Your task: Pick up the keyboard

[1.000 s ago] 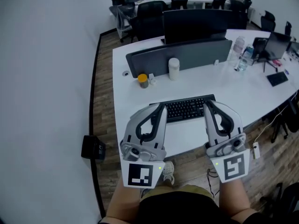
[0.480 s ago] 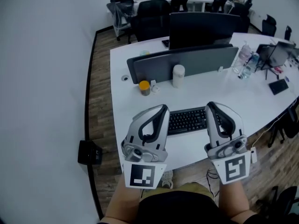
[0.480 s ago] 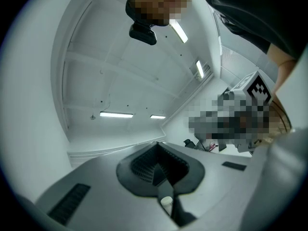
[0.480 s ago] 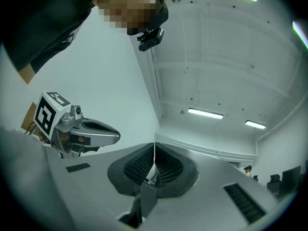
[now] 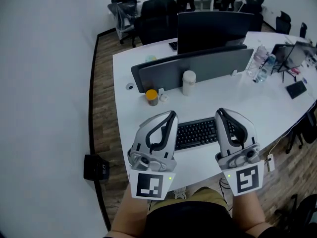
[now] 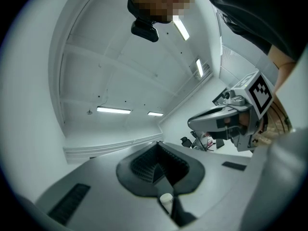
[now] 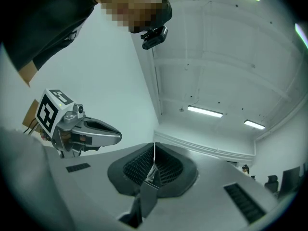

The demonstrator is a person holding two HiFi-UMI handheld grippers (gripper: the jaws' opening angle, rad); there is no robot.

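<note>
Behind keyboard [image 5: 197,133], yellow-lidded jar [image 5: 151,97], contents unclear, left gripper [image 5: 172,115], right gripper [image 5: 219,112], jaws clenched, empty.

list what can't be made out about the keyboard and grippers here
- Head view: both ends of the keyboard are hidden behind the left gripper and right gripper.
- Both gripper views: aimed at the ceiling; desk out of frame.
- Head view: orange-lidded jar, label too small.
</note>
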